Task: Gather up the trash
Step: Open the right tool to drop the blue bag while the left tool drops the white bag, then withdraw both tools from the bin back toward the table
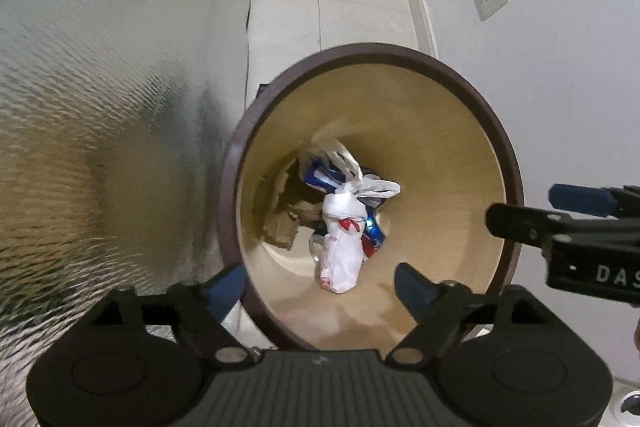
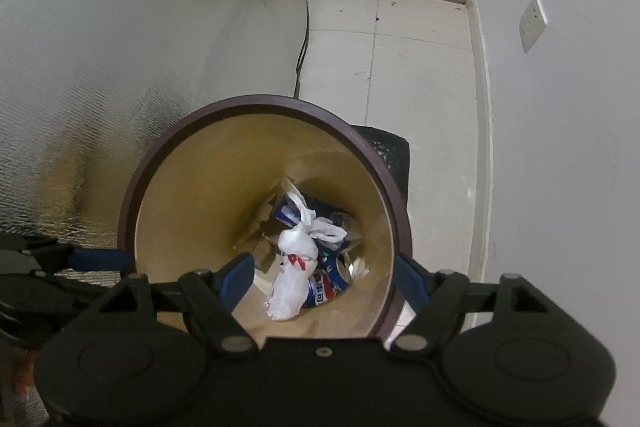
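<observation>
Both tools — left (image 1: 320, 285), right (image 2: 324, 277) — spread wide, empty, over bin (image 1: 514, 163); black mat (image 2: 394, 151) only in right view.

Trash bin (image 1: 452, 131): smooth tan inner wall, slight sheen, dark brown rim. Knotted bag (image 1: 340, 251), centre frame: thin crinkled white plastic. Crushed cans (image 2: 326, 285): glossy metal. Left-side panel (image 1: 100, 87): rippled reflective foil. Floor (image 2: 420, 75): smooth pale tile.

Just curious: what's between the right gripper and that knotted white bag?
Only the bin's bare tan inner wall; in the right wrist view the open right gripper hovers above the white bag.
</observation>
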A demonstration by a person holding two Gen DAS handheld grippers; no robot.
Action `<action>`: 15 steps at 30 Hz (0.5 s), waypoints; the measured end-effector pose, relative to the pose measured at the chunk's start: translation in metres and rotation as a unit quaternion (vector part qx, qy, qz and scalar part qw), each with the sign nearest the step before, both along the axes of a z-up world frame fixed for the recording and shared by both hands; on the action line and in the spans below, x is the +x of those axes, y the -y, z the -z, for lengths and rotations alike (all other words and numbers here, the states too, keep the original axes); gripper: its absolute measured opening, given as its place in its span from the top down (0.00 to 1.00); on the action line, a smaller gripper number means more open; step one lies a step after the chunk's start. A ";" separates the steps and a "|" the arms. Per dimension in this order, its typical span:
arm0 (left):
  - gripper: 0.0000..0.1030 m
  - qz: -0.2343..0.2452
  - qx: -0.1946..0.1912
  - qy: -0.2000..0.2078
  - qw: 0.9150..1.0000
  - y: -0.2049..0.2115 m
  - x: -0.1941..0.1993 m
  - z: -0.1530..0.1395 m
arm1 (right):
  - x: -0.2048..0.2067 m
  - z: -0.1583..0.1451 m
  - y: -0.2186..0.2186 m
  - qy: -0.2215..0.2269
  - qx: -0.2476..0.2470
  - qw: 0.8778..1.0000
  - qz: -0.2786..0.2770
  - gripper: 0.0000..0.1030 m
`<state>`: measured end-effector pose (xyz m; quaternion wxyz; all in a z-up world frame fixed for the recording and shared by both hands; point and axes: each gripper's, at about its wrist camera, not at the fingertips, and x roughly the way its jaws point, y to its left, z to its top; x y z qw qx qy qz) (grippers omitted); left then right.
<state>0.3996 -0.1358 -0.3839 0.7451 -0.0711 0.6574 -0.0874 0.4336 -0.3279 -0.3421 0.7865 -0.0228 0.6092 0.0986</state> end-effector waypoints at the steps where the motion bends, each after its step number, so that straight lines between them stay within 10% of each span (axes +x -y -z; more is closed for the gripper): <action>1: 0.13 -0.001 -0.001 0.001 1.000 -0.001 -0.001 -0.003 | -0.002 -0.002 0.002 0.001 0.001 1.000 0.002 0.23; 15: 0.00 -0.001 0.005 0.032 0.999 -0.008 -0.028 -0.047 | -0.038 -0.044 0.016 0.024 0.022 0.999 0.024 0.08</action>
